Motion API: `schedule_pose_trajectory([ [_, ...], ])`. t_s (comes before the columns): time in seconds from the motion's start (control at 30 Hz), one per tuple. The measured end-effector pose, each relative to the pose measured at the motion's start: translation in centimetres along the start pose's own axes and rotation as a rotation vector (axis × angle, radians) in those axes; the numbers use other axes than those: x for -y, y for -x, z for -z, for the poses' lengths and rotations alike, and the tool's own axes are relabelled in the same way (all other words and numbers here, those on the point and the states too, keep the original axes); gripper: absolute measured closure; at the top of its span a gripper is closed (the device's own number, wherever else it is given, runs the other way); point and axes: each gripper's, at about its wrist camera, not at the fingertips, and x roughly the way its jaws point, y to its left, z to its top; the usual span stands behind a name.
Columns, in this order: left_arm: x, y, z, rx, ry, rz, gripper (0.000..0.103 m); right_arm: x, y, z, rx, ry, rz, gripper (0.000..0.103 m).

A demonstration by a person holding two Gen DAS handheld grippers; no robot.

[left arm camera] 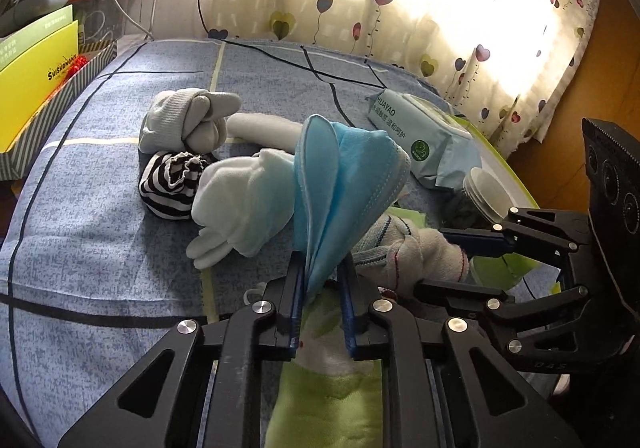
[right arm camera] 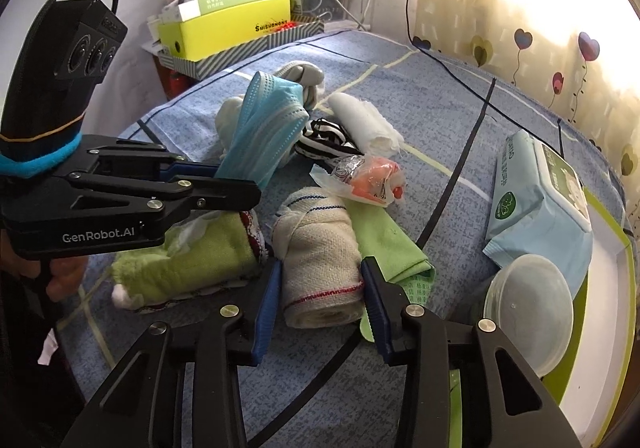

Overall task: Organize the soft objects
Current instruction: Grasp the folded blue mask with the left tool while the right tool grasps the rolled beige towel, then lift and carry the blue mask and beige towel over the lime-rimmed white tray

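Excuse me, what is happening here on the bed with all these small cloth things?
A person is sorting soft items on a blue bedcover with two handheld tools. The left tool is shut on a blue face mask, lifted above the pile. The right tool straddles a rolled beige cloth. The wipes pack lies aside.

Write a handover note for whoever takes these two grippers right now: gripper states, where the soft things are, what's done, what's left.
Left gripper: shut on the blue face mask, held up off the bed.
Right gripper: jaws straddle the rolled beige cloth, which lies on the blue bedspread; whether the pads press it is unclear.
Still loose on the bed: green towel, striped sock, grey sock bundle, white gloves, white roll, wipes pack.
Done: nothing visibly sorted.
Left: place the mask, grip the roll, group the rest.
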Motion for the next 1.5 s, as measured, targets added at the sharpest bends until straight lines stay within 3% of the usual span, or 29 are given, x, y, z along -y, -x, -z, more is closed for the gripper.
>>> schedule_pose_trajectory([
  [0.47,3.3,4.5,0.0,0.092,-0.033,-0.047,0.092,-0.3,5.3,0.5,0.149,-0.01,0.021,0.065],
  [0.87,6.3,6.0,-1.4,0.134,-0.061,-0.069,0.092,1.1,8.8,1.1,0.246,-0.034,0.039,0.065],
  [1.13,6.6,6.4,-2.3,0.154,-0.047,-0.05,0.092,1.9,9.3,1.5,0.266,-0.054,0.034,0.065],
  [1.33,5.9,4.1,-1.9,0.077,-0.027,-0.017,0.092,2.4,8.7,2.1,0.246,-0.075,0.03,0.065],
  [1.5,5.8,4.4,-2.4,0.107,-0.016,0.022,0.092,3.1,8.8,2.4,0.246,-0.096,0.043,0.065],
])
